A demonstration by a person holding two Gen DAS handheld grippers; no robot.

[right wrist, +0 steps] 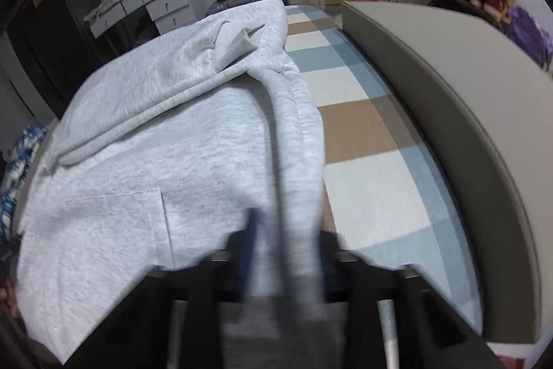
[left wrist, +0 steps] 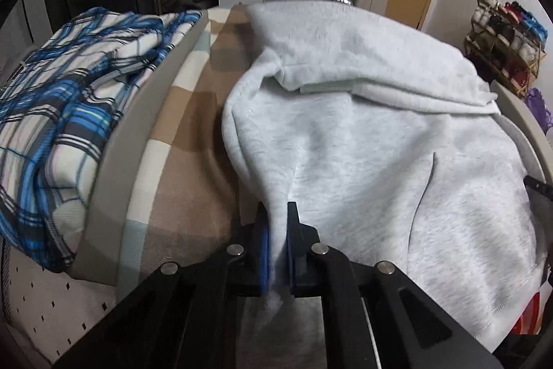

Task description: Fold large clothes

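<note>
A light-grey hoodie [left wrist: 363, 134] lies spread over a checked sheet [left wrist: 186, 134] on a bed w/ a grey padded rail [right wrist: 449, 113]; plaid bedding [left wrist: 69, 99] heaped at left. L gripper [left wrist: 276, 230] clamps tight on a pinched fold at the hoodie's near edge. R gripper [right wrist: 287, 241], blurred, closed on its sleeve [right wrist: 293, 127].

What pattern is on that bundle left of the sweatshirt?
Blue, white and black plaid bundle, clearest in the left wrist view.

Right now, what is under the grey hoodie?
The grey hoodie lies on a checked brown, cream and blue sheet, visible beside it. Whatever lies beneath the hoodie's middle is covered.
</note>
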